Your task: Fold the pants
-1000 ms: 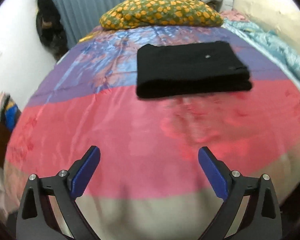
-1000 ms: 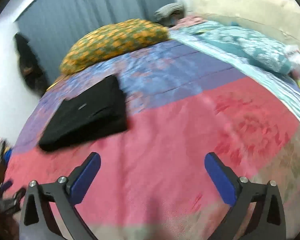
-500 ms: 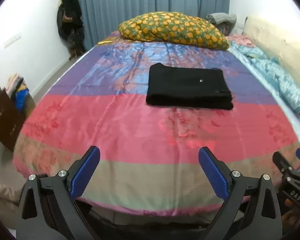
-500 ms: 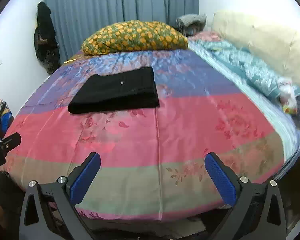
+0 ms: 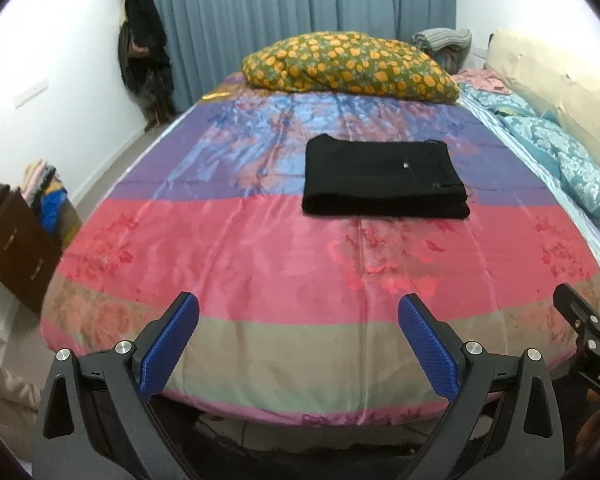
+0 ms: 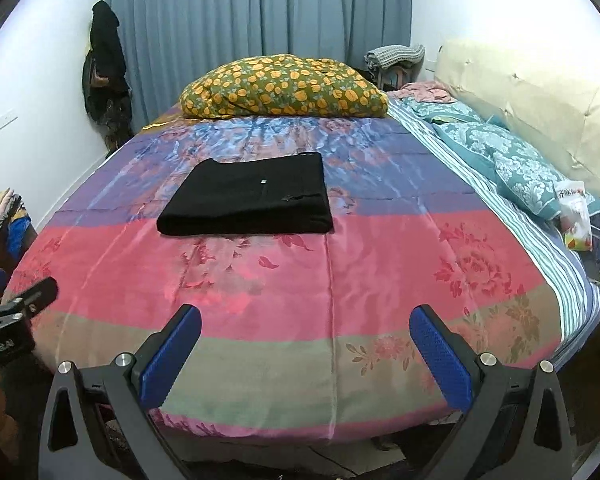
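Satin-sheened striped bedspread (image 5: 228, 248) covers the bed, likely slippery, with wide bare room around the pants (image 5: 384, 178), a soft black folded rectangle lying mid-bed below the flowered pillow (image 5: 350, 66). They look light and limp, best pinched at a thick folded edge. Left claw (image 5: 298, 340) and right claw (image 6: 305, 350) hang spread, empty, at the foot

The folded fabric pants (image 5: 384, 178) are plain black. The satin bedspread (image 5: 260, 256) runs in purple, blue, pink and beige floral bands. The plump pillow (image 5: 350, 67) is olive green with orange-yellow flowers. The pleated curtain (image 6: 256, 12) is grey-blue, and the rumpled quilt (image 6: 512, 160) has a teal-and-white floral print.
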Demonstrator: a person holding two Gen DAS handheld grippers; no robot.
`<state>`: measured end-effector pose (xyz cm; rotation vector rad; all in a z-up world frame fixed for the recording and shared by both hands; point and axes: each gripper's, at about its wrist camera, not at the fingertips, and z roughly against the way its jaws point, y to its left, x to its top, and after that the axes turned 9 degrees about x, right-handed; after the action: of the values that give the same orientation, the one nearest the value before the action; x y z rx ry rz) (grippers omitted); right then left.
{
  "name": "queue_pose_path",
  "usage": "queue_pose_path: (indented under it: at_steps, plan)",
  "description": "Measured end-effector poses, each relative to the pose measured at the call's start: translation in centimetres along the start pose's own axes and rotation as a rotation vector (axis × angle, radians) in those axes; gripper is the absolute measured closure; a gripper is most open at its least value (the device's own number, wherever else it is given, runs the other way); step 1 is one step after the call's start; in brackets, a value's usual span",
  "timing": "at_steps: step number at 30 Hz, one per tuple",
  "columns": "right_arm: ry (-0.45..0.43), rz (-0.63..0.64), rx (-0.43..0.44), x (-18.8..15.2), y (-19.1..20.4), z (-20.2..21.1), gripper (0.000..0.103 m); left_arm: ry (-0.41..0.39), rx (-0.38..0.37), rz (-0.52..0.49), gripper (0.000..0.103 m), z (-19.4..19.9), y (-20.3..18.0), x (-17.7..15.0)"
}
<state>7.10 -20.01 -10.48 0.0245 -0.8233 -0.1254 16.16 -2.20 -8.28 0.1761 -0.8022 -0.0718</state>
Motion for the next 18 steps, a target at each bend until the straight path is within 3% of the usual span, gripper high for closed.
queue_pose_path:
  at_steps: [18]
  plan:
    - [0.009, 0.033, -0.06, 0.1, 0.25, 0.2, 0.0, 0.05, -0.015, 0.017, 0.003, -0.51, -0.38, -0.52]
